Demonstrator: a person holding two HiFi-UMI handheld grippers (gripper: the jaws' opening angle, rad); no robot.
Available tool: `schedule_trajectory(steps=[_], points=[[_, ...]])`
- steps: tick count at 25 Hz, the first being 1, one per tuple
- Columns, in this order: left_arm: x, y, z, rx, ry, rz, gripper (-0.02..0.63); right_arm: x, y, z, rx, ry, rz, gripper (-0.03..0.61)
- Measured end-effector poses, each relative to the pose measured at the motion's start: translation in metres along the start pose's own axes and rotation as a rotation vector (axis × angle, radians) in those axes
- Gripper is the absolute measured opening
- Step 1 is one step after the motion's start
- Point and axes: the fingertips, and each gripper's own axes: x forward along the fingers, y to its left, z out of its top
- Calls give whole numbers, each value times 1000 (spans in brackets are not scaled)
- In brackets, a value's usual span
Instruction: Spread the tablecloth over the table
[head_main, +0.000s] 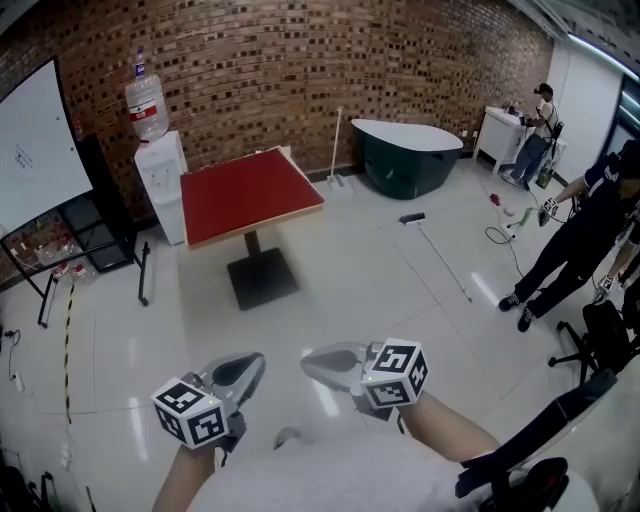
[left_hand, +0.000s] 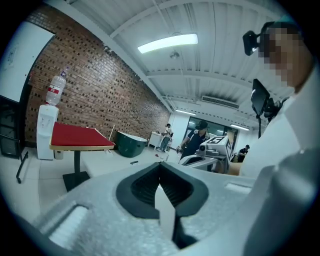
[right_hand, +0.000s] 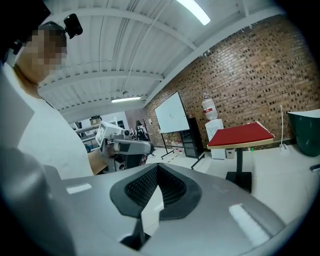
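Both shut: my left hand-held gripper (head_main: 250, 372) and right hand-held gripper (head_main: 318, 363) each pinch a thin white cloth (left_hand: 167, 215) edge. The bare red surface (head_main: 250, 195) is at 12 o'clock, well apart. I expect the cloth to be light, limp and prone to sagging, so corner grips spread wide should work best.

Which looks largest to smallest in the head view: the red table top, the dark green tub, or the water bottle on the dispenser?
1. red table top
2. dark green tub, not far behind; it stands farther from the camera, so its true size is unsure
3. water bottle, clearly smallest
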Motion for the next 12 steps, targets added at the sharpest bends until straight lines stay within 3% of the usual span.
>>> schedule_trajectory(steps=[12], points=[[6,-7,-16,-17,30,15,2,-6,3,-22,27,11,22,0]])
